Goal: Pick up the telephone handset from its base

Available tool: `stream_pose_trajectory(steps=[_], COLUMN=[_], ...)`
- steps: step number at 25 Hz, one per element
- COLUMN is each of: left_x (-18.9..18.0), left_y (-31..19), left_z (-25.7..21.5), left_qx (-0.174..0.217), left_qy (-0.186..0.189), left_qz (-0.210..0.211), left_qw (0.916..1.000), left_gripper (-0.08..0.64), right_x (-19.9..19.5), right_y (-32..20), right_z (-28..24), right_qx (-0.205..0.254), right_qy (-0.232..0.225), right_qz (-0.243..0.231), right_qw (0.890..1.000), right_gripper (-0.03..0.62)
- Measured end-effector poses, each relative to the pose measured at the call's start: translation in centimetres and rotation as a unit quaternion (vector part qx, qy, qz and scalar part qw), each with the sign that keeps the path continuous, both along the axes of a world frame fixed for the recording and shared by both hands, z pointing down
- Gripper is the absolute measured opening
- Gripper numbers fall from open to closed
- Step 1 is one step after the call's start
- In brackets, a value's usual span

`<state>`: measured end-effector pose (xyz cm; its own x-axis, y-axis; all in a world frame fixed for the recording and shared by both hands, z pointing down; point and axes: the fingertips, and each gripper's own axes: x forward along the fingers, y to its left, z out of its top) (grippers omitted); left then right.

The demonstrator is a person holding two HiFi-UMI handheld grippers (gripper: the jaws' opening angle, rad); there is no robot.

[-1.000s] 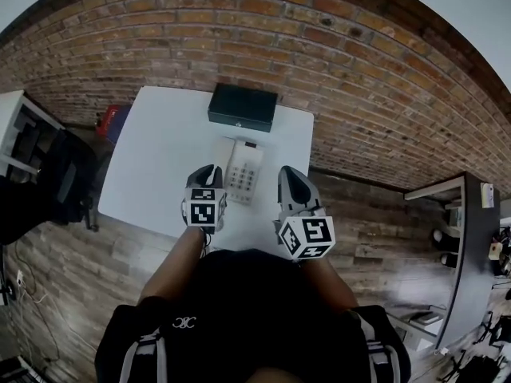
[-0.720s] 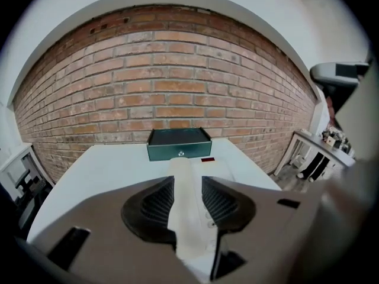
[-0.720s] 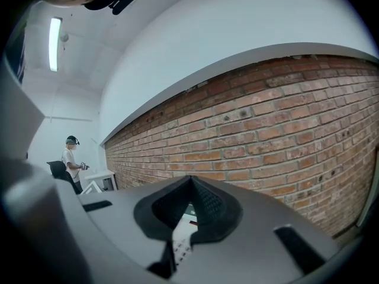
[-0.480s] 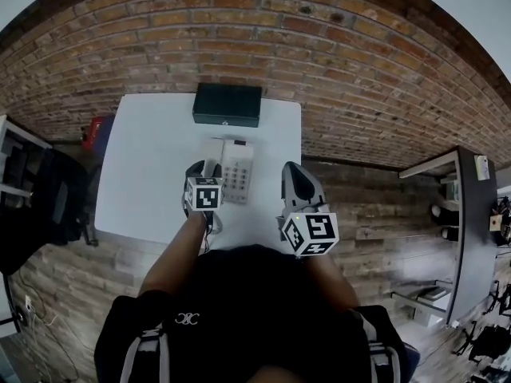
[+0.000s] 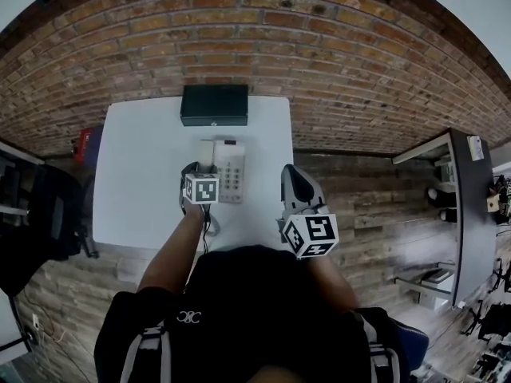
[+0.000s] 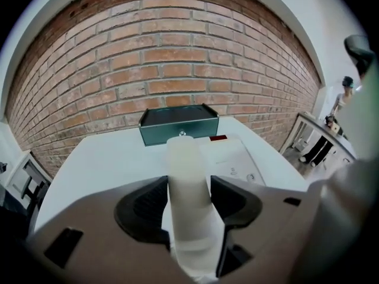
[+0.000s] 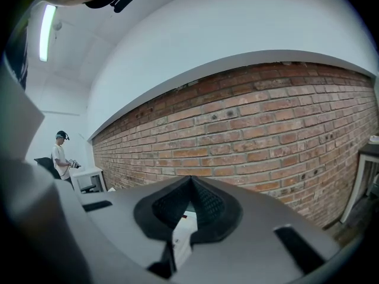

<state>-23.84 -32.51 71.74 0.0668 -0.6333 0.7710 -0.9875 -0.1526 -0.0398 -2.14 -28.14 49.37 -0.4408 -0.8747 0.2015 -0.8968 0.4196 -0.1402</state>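
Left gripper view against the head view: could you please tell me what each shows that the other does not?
Only the left gripper view: the left tool's opening jaws flanking the handset, and a person by a far desk. Only the head view: the marker cube on the right tool, and the wearer's arms. Both: white table, dark box, telephone base, brick wall.

The left tongs (image 6: 189, 183) are opening, straddling a long white plastic handset (image 6: 187, 155); a dark green metal box (image 6: 177, 126) stands behind.
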Motion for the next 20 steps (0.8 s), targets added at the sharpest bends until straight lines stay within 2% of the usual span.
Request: stream_pose_trajectory(steps=[4,9,14,16,20], left_x=[0.1,0.1,0.3,0.2,0.0], left_y=[-0.2,-0.3,-0.3,0.0,0.0], left_z=[0.3,1.1,0.9,0.5,-1.2], left_qx=[-0.012,-0.035,-0.037,-0.031,0.003], left_qy=[-0.025,-0.039,-0.019,-0.008,-0.016], left_qz=[0.003,0.003,0.003,0.0,0.002], left_qw=[0.9996,0.9986,0.9991,0.9995,0.9999], left_gripper=[0.231,0.236,0.231,0.223,0.218], right_x=[1.0,1.6,1.4,1.0,0.6], right_y=[0.3,0.5,0.5,0.6,0.3], right_z=[0.3,0.6,0.9,0.9,0.7], right_qx=[-0.005,-0.011,-0.019,-0.017,-0.015], right_qy=[0.0,-0.002,0.0,0.002,0.001], right_qz=[0.011,0.016,0.003,-0.004,-0.017], right_qw=[1.0,1.0,1.0,1.0,1.0], right_gripper=[-0.003,-0.003,-0.003,-0.002,-0.003])
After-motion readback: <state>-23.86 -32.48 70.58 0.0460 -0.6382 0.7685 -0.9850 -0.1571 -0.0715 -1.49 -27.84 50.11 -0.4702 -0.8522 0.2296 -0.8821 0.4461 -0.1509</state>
